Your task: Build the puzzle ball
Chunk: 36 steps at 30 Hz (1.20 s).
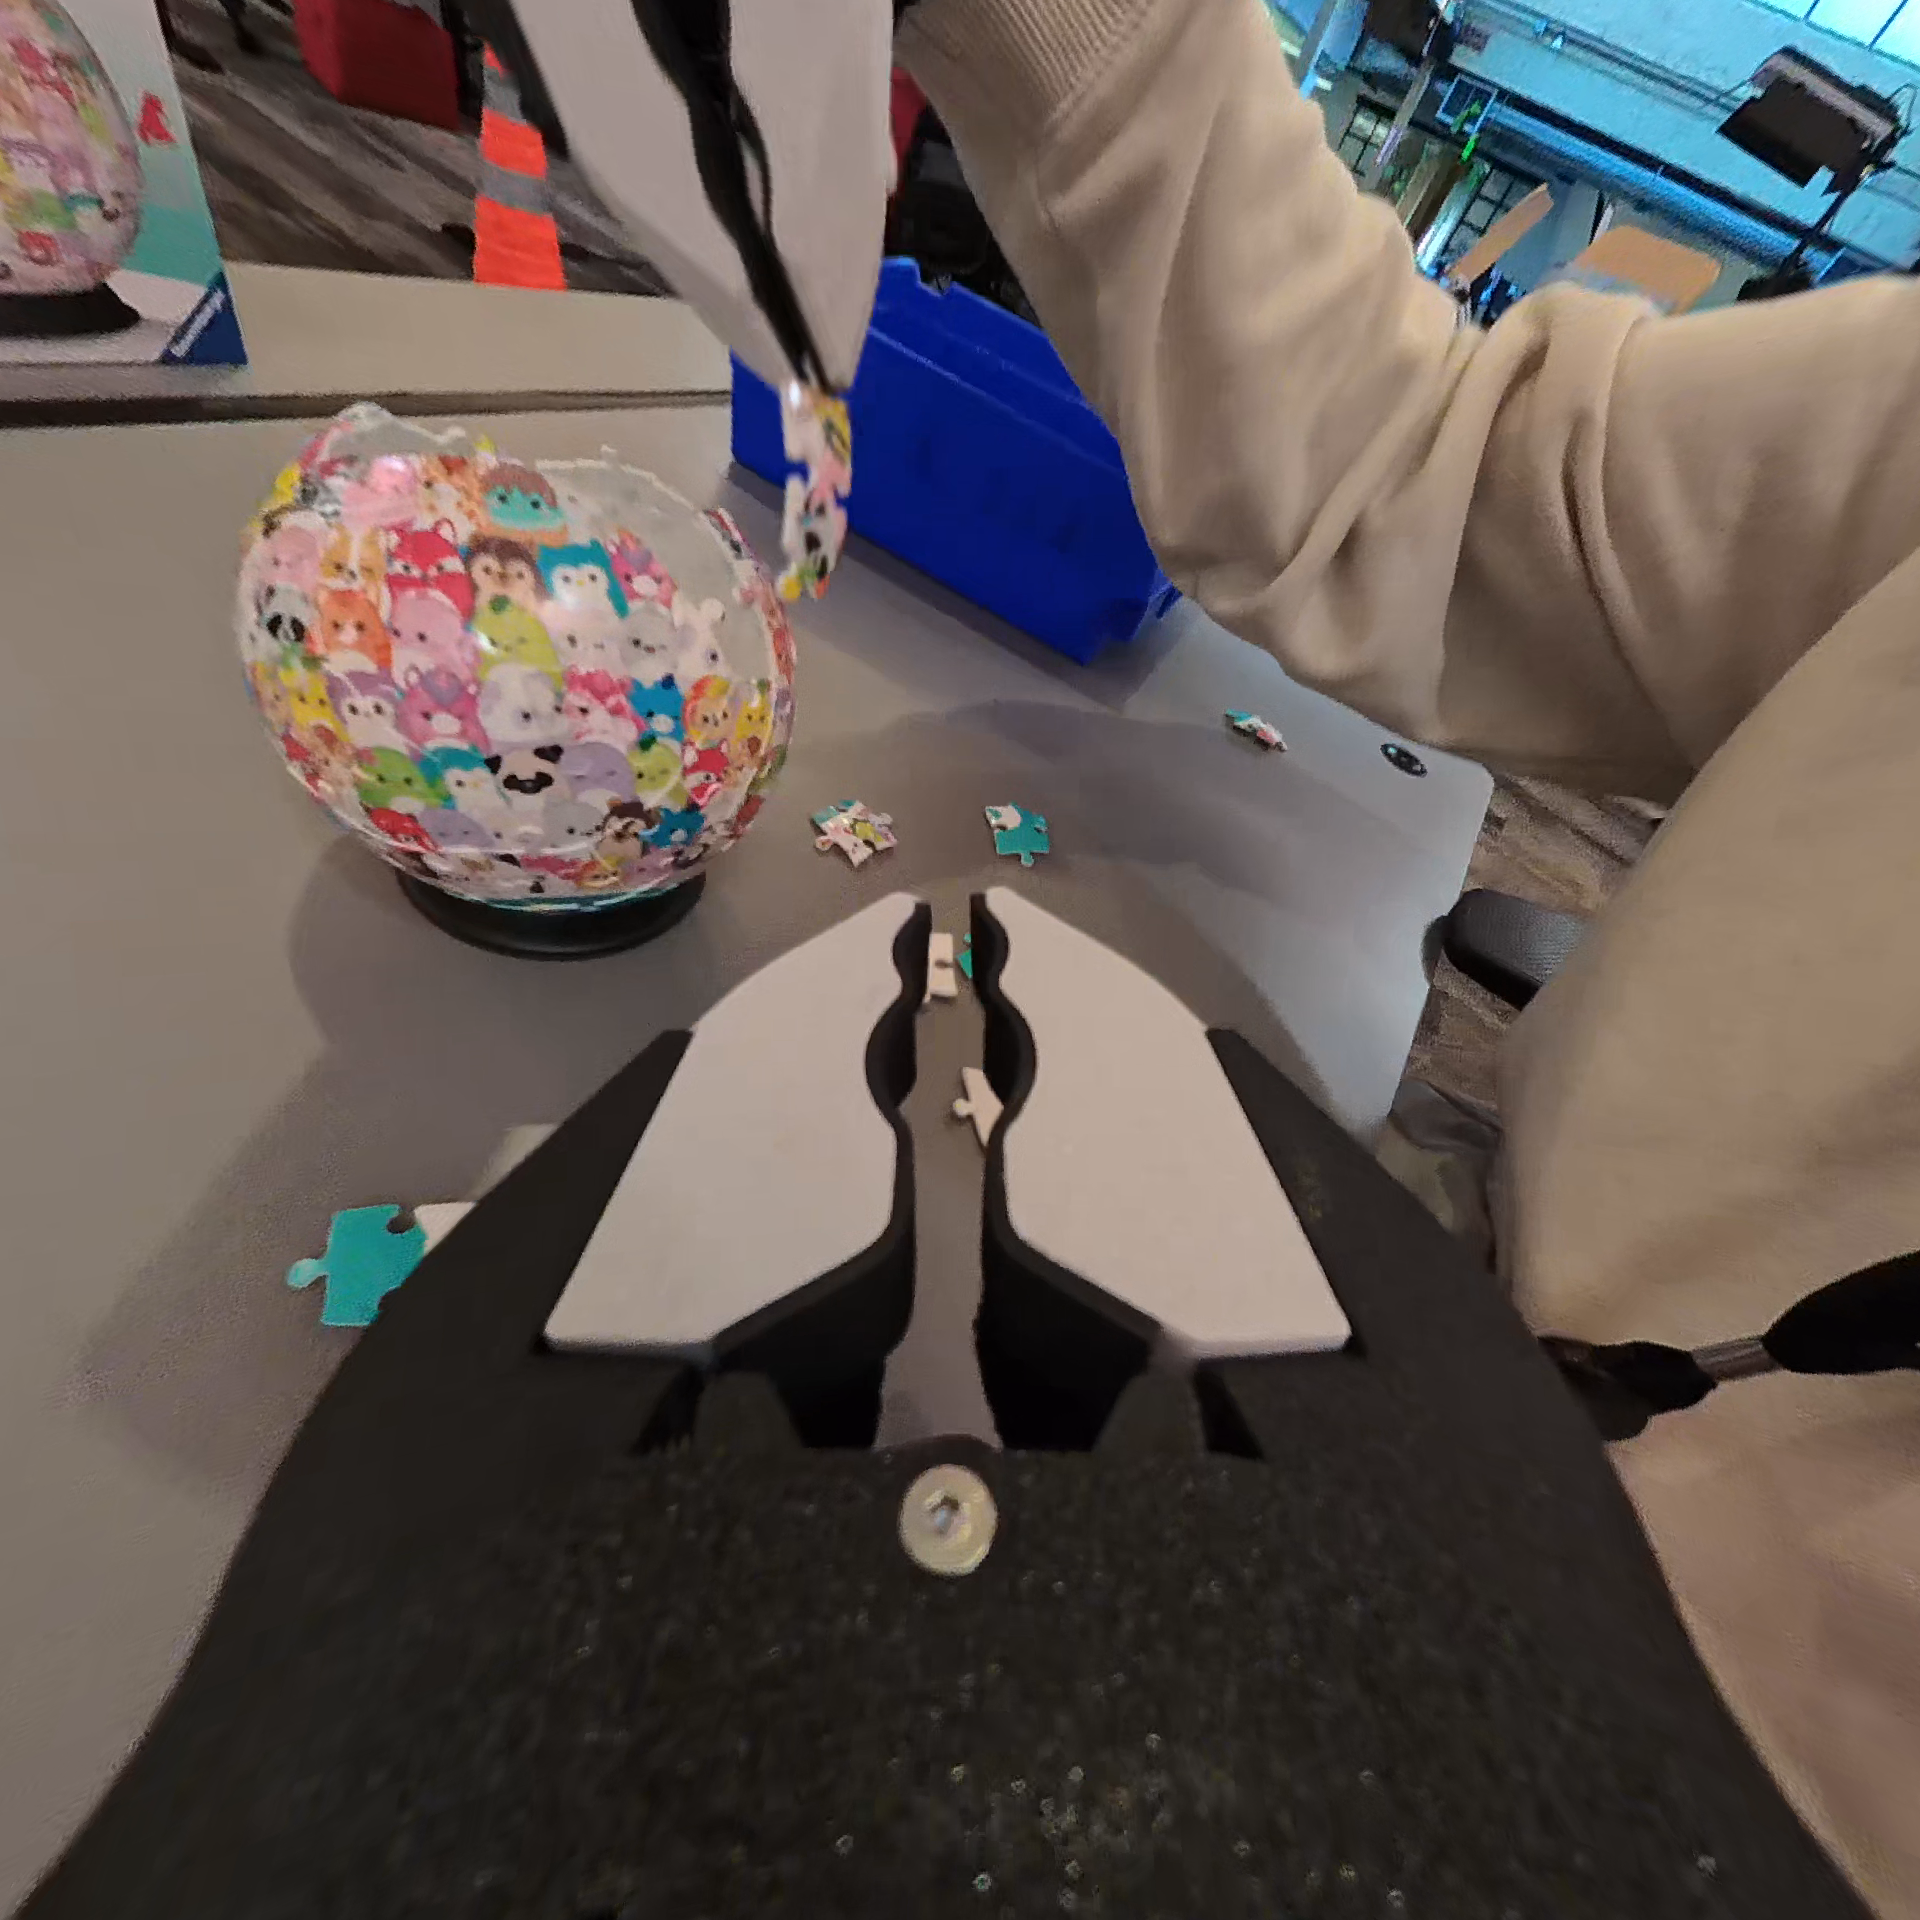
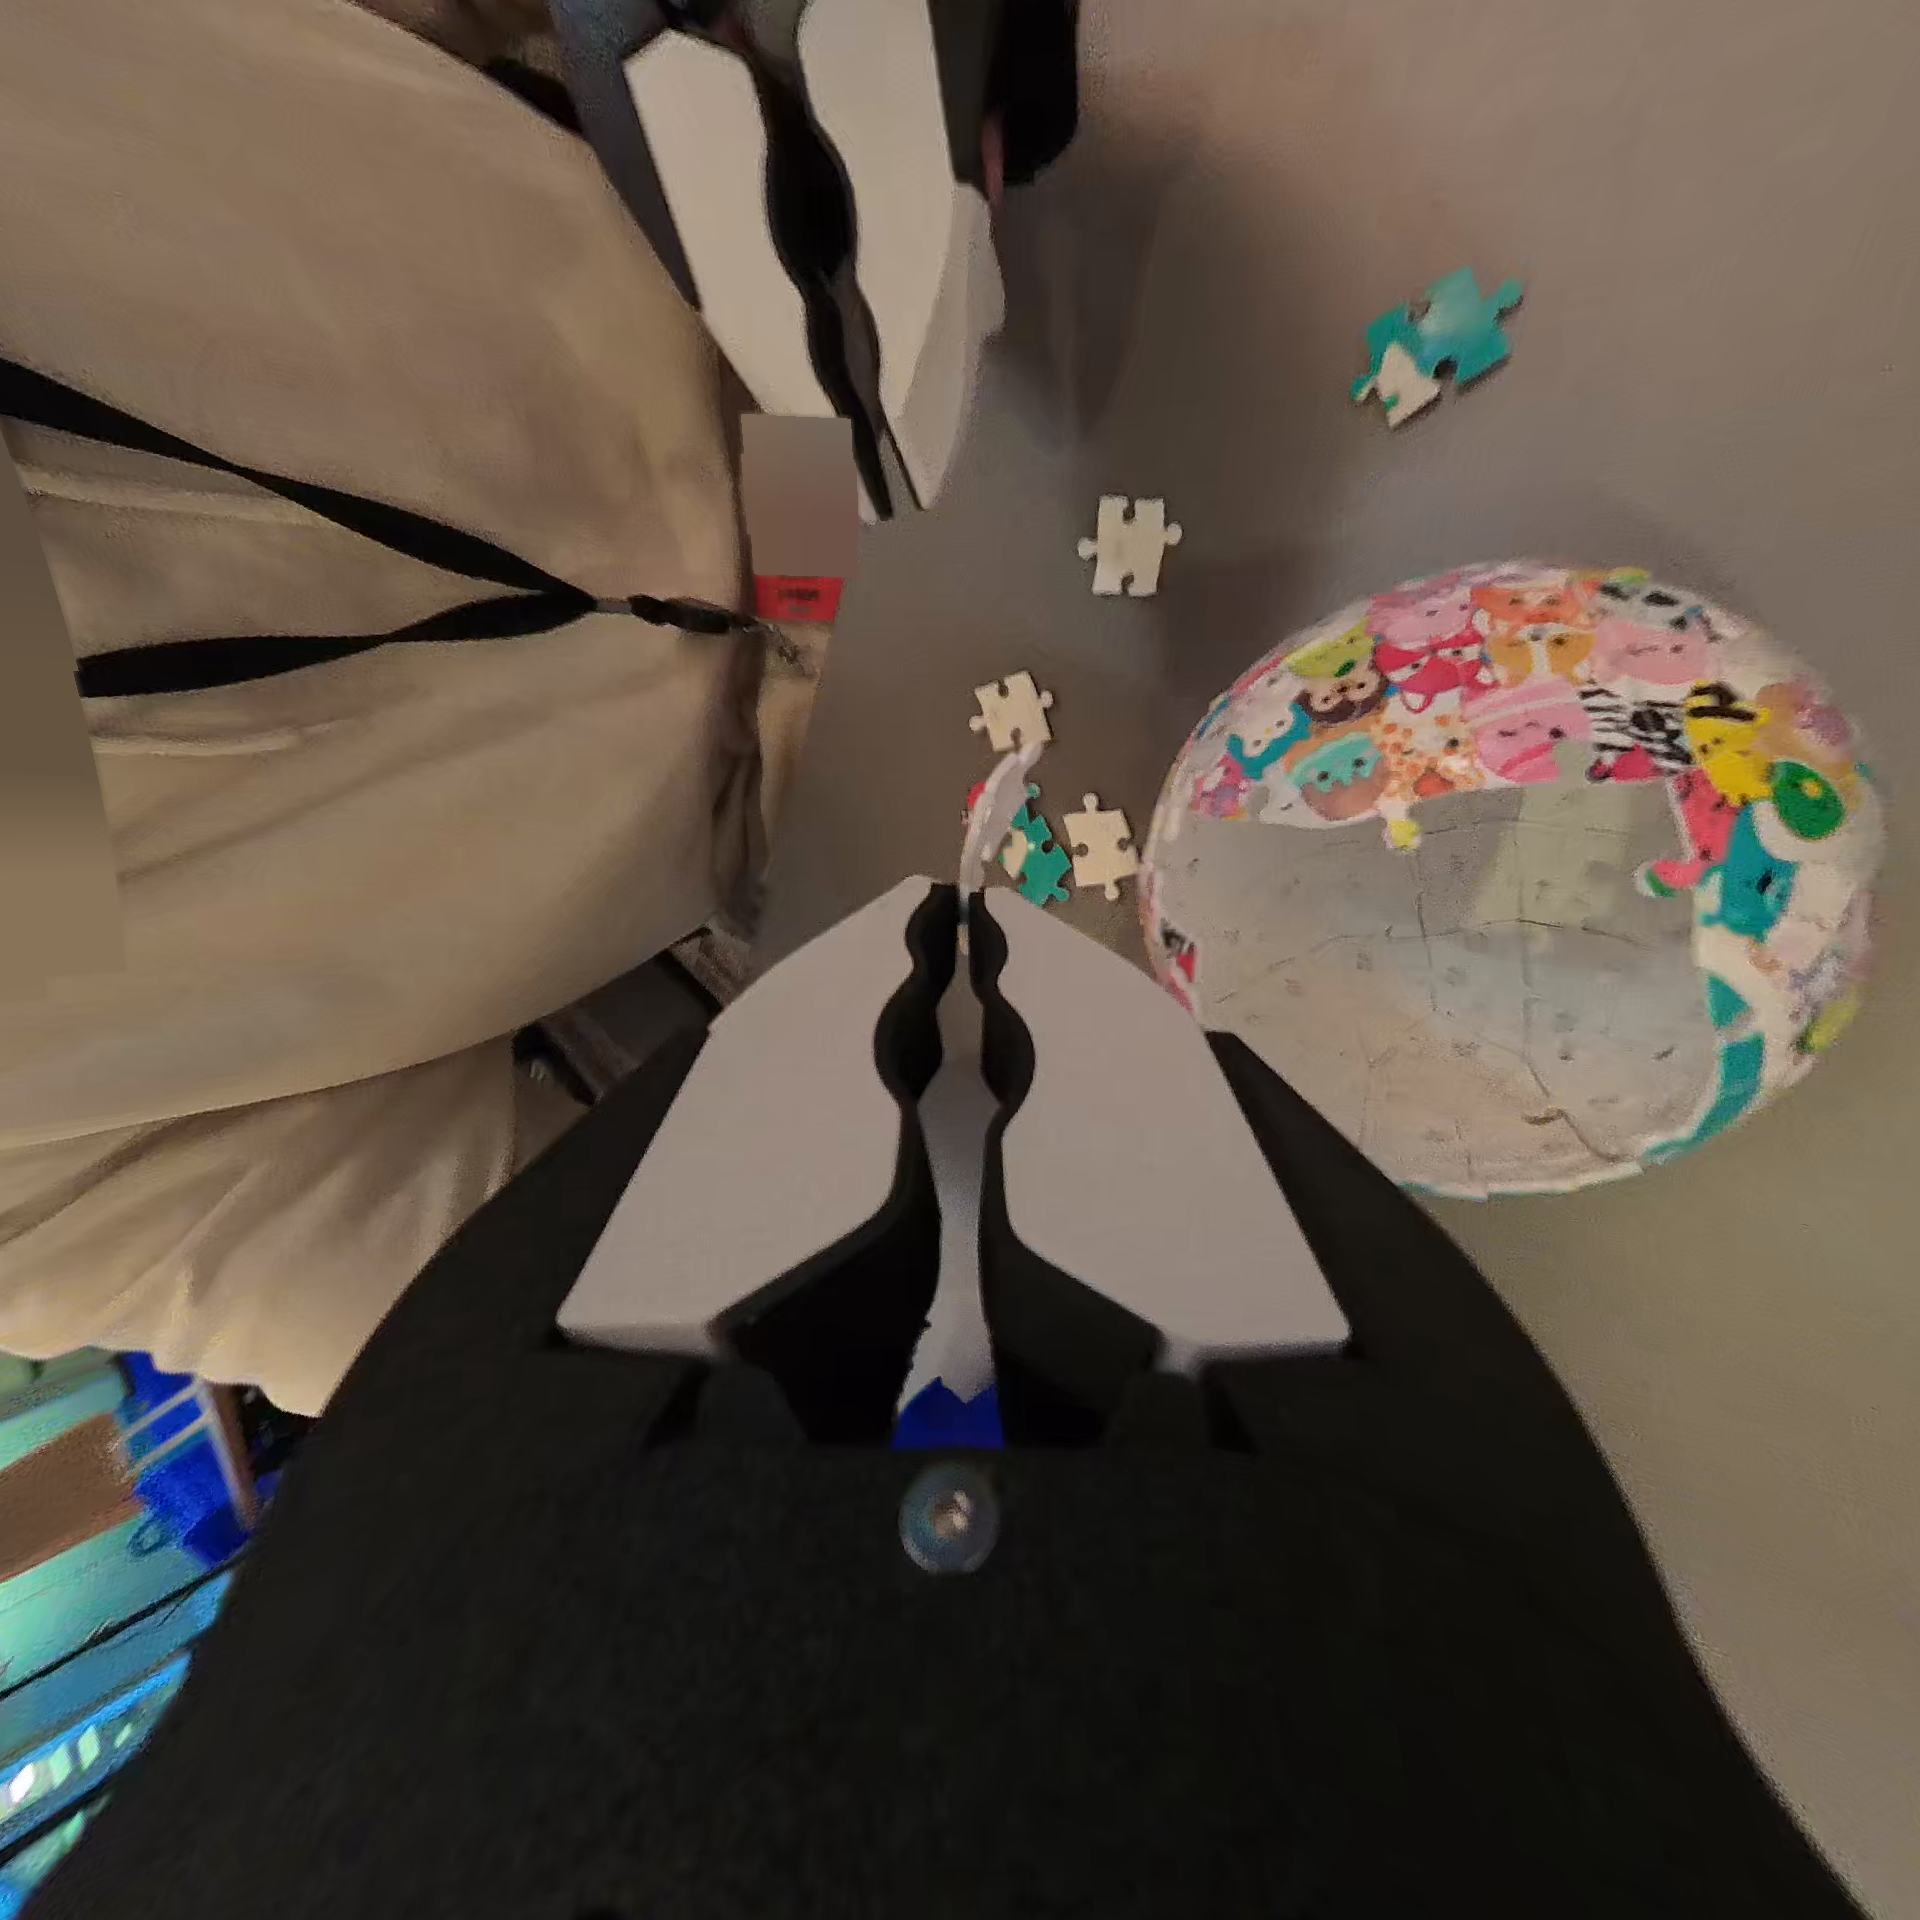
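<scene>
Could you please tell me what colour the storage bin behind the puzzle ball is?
The bin is solid bright blue; the left wrist view shows it best.

Puzzle box [image 1: 114,187], back left on surface: brand word on blue corner, not copied here. Red tag [image 2: 798,596] by person's tan top: dark marks, too blurred to read. No other writing.

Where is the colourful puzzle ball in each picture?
Left wrist view: the puzzle ball sits on its black stand at the left of the grey table, its open top upward.
Right wrist view: the puzzle ball is at the right edge, seen from above, its hollow inside showing.
Shared landmark: the big teal puzzle piece lying on the table.
</scene>
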Each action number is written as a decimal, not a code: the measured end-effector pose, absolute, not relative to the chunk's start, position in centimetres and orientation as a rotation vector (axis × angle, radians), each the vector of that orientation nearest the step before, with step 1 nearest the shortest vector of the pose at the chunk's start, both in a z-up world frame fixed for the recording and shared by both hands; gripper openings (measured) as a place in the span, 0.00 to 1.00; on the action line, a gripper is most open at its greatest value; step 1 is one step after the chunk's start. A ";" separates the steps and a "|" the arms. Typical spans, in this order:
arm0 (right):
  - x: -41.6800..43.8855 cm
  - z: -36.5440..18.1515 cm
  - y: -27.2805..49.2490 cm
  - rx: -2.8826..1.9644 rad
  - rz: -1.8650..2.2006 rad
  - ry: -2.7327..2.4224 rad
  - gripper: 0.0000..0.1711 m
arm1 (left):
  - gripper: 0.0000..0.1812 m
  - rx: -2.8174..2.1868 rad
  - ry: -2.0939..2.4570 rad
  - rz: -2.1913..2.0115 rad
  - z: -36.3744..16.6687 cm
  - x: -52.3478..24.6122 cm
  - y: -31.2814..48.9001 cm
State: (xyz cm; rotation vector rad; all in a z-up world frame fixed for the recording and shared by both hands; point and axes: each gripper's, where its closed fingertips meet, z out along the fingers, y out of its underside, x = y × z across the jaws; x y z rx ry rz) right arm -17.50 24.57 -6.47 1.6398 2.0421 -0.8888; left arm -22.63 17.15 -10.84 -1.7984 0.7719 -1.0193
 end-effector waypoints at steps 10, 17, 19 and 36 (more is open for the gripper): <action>-17.3 -9.4 25.6 1.618 -0.599 1.989 0.01 | 0.03 -1.830 0.765 -1.070 -11.8 -22.3 17.6; -17.1 -9.6 25.6 1.613 -0.423 1.961 0.01 | 0.03 -1.826 0.762 -1.085 -11.7 -22.6 17.4; -17.2 -9.6 25.7 1.620 -0.401 1.948 0.01 | 0.03 -1.827 0.764 -1.087 -11.8 -22.6 17.3; -17.8 -10.3 26.5 1.652 -0.351 1.998 0.02 | 0.05 -1.827 0.816 -1.028 -12.3 -21.4 17.5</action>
